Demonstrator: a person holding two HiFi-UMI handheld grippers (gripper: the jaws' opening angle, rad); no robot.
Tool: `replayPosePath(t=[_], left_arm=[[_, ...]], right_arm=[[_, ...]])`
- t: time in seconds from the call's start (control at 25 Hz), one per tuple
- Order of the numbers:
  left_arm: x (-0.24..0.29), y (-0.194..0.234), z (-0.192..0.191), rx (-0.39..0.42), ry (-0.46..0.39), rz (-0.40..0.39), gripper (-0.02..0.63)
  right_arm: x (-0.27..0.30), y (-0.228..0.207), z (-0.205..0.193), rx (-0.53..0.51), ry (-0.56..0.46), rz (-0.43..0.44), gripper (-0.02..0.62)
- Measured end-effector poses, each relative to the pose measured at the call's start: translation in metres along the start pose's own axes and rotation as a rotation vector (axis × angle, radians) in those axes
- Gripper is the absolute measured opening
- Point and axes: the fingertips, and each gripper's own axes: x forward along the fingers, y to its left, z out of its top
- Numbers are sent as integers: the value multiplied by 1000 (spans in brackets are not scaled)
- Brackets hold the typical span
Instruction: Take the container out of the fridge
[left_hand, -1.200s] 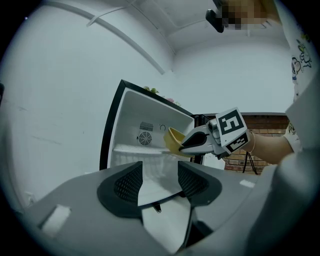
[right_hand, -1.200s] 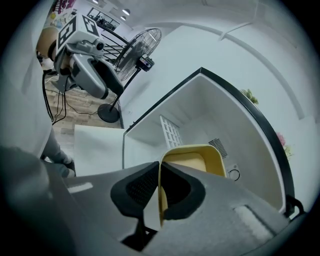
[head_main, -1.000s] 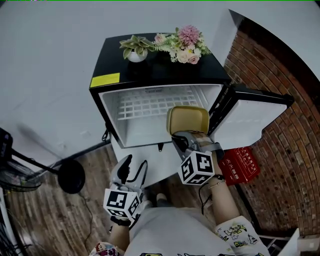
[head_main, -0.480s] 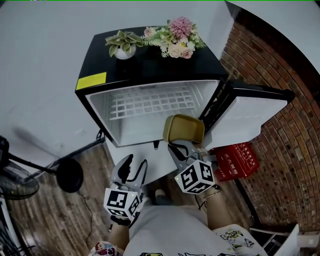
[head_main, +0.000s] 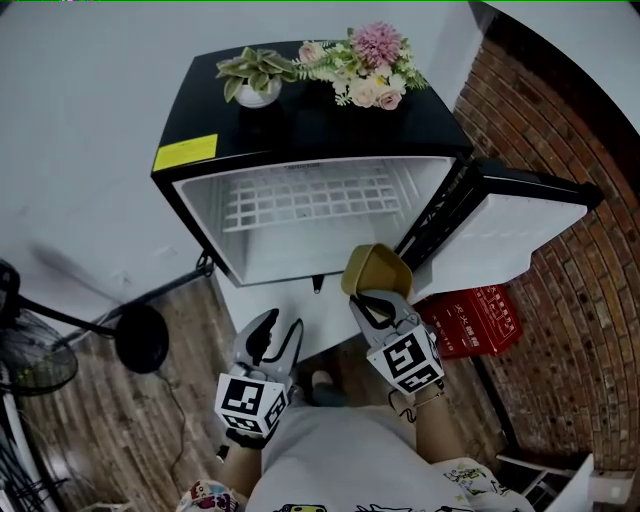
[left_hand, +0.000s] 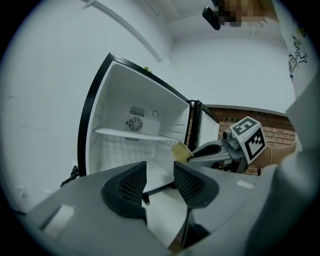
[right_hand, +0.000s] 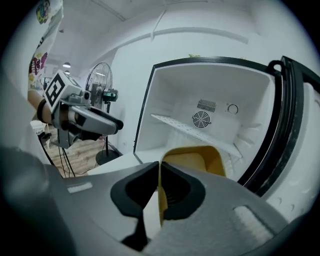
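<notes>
Head view: flowers (head_main: 370, 75), plant (head_main: 255, 78) atop fridge (head_main: 320, 130); fan (head_main: 30, 358) left, red box (head_main: 470, 320) right.

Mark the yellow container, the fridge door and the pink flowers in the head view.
yellow container (head_main: 376, 268): head view, middle of its yellow body.
fridge door (head_main: 520, 235): head view, white inner panel.
pink flowers (head_main: 378, 45): head view, the biggest bloom.
</notes>
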Motion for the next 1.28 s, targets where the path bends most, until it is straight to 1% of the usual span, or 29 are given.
replayPosePath(t=[0.2,0.36,0.68,1.0,1.2,1.28], left_arm=[[4,-5,-5,-1,6,-14,149],[7,-10,-5,0,6,-24,129],[10,-14,-6,8,3,-17,86],[10,-10,-8,14,8,2,43],[9,-6,-8,11,6,20,7],[8,-5,-7,9,2,25,2]], right_arm=[[-4,2,-11,125,-40,12,17],[-8,0,-19,192,-62,14,17],[-17,-1,-23,245,-118,18,15],[-26,-8,-14,333,-224,9,15],[-31,-12,-7,356,-264,12,15],[-32,-12,-5,361,-274,15,15]])
